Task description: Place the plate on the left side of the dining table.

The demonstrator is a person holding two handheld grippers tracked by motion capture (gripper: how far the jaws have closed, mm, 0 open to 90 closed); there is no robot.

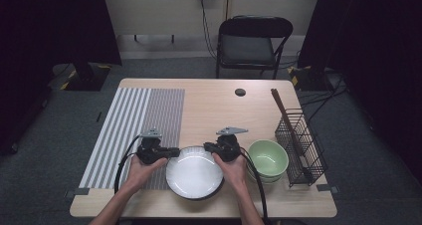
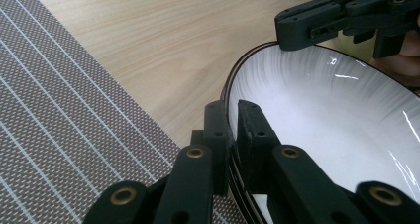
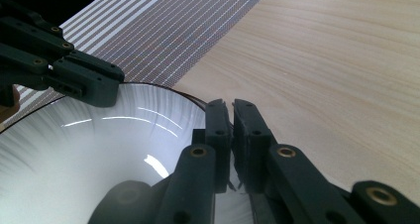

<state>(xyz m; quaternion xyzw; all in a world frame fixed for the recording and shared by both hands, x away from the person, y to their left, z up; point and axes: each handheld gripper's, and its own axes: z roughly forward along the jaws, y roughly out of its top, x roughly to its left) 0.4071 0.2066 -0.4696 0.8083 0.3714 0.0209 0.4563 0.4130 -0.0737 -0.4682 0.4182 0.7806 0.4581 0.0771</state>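
Left gripper jaws clamped on white bowl left rim; right gripper jaws clamped on its right rim. Bowl over surface, beside striped mat.

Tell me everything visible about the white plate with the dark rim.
The round, shallow white plate with a thin dark rim looks like glossy glazed ceramic, with fine radial streaks inside and nothing on it. It sits near the wooden table's front edge, beside the green bowl. The left gripper and right gripper each clamp its rim on opposite sides.
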